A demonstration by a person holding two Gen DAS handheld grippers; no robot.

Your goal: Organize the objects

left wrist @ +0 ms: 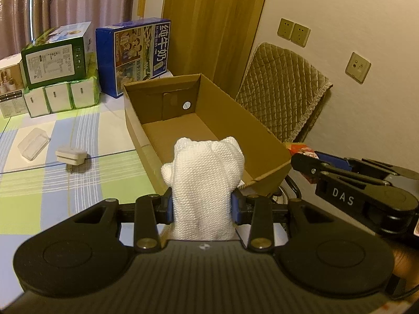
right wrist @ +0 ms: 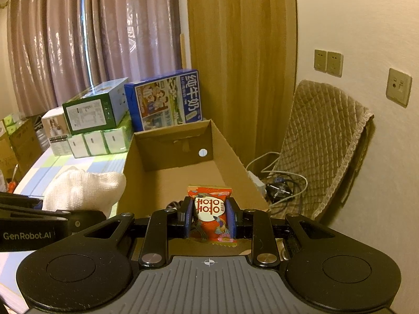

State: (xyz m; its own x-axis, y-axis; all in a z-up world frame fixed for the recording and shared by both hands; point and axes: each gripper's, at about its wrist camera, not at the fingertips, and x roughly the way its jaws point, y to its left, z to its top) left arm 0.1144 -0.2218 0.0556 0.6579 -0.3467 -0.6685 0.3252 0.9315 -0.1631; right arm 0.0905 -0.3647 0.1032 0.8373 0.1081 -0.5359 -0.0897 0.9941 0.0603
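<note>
There was one open cardboard box [left wrist: 209, 120], one white knitted cloth [left wrist: 207, 183], one red snack packet [right wrist: 210, 212], three wall sockets [left wrist: 293, 32] and two tongs [left wrist: 201, 204].

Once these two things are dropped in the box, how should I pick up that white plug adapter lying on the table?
The white plug adapter lies flat on the checked tablecloth, apart from the clear plastic case. Judging by its low, blocky shape, I would come straight down from above and close the fingers across its two long flat sides, near the middle. Its prongs seem to point toward the table's near edge, so avoid that end.
</note>
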